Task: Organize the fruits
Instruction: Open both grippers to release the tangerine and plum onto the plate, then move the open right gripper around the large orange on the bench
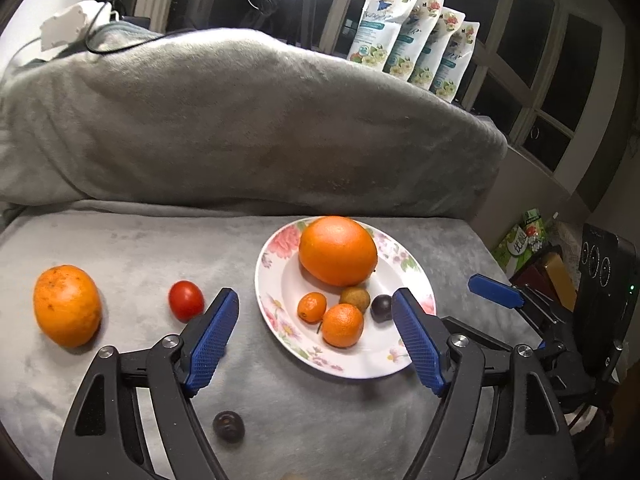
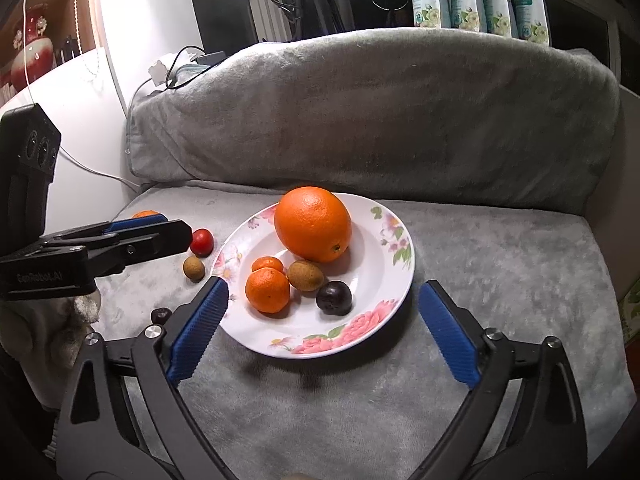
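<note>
A floral plate [image 1: 276, 280] [image 2: 384, 276] on the grey blanket holds a big orange [image 1: 338, 250] [image 2: 313, 224], two small mandarins [image 1: 343, 325] [image 2: 267, 290], a brown longan [image 1: 355, 298] [image 2: 306, 275] and a dark plum [image 1: 381, 307] [image 2: 334, 298]. Off the plate to the left lie an orange [image 1: 67, 305], a red tomato [image 1: 186, 300] [image 2: 201, 241], a dark plum [image 1: 228, 426] [image 2: 161, 315] and a longan [image 2: 194, 267]. My left gripper [image 1: 316, 312] is open and empty above the plate's near left rim. My right gripper [image 2: 323, 300] is open and empty, its fingers either side of the plate's near edge.
A blanket-covered backrest [image 1: 240, 120] rises behind the seat. Several refill pouches [image 1: 416, 52] stand on the sill behind. The seat's right edge drops off by boxes [image 1: 524, 240]. A white cabinet [image 2: 80, 120] stands at the left. The right gripper [image 1: 496, 292] shows at the right.
</note>
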Motion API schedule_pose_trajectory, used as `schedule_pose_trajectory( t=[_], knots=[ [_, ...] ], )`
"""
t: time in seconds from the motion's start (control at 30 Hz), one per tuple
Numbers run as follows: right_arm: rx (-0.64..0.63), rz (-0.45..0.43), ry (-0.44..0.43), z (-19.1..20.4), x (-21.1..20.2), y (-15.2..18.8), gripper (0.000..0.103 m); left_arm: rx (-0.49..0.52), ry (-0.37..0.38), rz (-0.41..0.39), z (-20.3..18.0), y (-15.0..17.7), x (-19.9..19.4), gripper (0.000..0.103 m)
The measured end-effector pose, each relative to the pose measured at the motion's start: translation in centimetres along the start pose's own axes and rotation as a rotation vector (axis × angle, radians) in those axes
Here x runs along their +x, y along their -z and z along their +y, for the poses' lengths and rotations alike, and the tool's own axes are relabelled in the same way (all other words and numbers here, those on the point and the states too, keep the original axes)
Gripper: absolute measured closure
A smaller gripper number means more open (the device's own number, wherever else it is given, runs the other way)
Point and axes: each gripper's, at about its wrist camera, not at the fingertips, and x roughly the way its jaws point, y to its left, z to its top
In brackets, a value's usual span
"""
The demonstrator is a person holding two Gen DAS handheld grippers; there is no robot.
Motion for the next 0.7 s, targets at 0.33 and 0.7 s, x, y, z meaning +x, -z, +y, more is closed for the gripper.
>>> schedule_pose_trajectory(
  t=[0.33, 0.7],
  knots=[
    [0.002, -0.027, 0.032, 0.6, -0.9, -0.3, 0.004, 0.015, -0.039, -0.051, 0.2, 0.0, -2.1, 0.024],
    [-0.035, -0.113, 0.044, 3.0, -2.5, -1.3, 0.004, -0.024, -0.061, -0.092, 2.4, 0.1, -4.6, 0.024]
  ],
)
